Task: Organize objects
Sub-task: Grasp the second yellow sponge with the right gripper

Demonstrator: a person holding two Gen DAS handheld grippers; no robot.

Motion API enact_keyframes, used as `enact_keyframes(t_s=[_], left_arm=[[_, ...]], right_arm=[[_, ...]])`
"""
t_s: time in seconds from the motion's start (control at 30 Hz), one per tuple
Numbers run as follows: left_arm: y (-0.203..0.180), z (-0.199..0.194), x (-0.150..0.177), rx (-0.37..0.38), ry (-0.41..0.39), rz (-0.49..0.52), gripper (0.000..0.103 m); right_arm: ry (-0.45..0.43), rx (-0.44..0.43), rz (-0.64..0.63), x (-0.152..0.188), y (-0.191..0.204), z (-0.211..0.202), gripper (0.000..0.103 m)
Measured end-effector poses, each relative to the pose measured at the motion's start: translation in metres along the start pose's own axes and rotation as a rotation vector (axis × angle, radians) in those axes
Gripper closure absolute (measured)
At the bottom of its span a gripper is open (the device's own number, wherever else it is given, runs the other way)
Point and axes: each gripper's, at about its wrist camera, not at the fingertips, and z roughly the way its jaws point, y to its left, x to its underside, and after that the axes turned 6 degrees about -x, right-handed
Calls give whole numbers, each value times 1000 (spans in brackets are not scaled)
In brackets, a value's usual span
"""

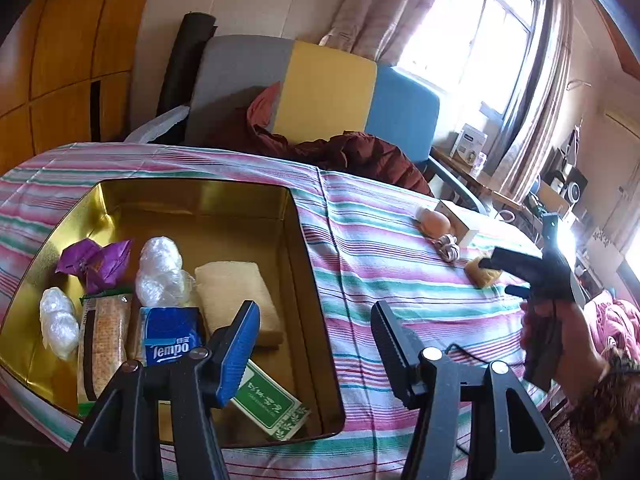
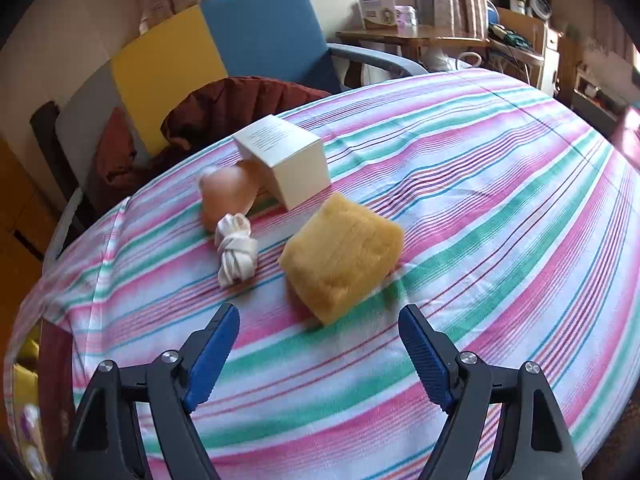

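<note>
The right hand-held gripper [image 2: 319, 320] hovers wide open before the yellow sponge [image 2: 342, 255], seemingly lined up to grasp it. The left hand-held gripper [image 1: 316, 332], also open and empty, waits over the gold tin [image 1: 296, 216], likely the collecting box.

Left wrist view above gold tin [image 1: 192, 196], right wrist view low, near yellow sponge [image 2: 342, 254], both sharing striped tablecloth [image 2: 500, 208].

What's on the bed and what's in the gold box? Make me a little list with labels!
surface: striped cloth
gold box: Tempo tissue pack, purple wrapper, green packet, beige pad, cracker pack, clear plastic wads
loose on cloth: yellow sponge, white box, egg-shaped thing, knotted white cord
left gripper: jaws open, empty, by the box
right gripper: jaws open, empty, facing the sponge
</note>
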Motion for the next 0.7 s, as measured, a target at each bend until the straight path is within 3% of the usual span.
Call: enact_keyframes(t_s=[0.2, 0.37, 0.57, 0.63, 0.7], left_arm=[[-12, 2, 1, -4, 18, 39, 44], [-22, 5, 3, -4, 33, 71, 44], [-37, 16, -3, 23, 65, 96, 44], [-44, 22, -9, 35, 75, 103, 44], [-52, 28, -15, 56, 84, 106, 44]], right_arm=[[-14, 0, 69, -27, 0, 29, 22], [-36, 67, 36, -32, -2, 45, 25], [-63, 61, -20, -24, -20, 44, 54], [-73, 42, 7, -22, -30, 39, 71], [-83, 17, 24, -17, -38, 33, 76]])
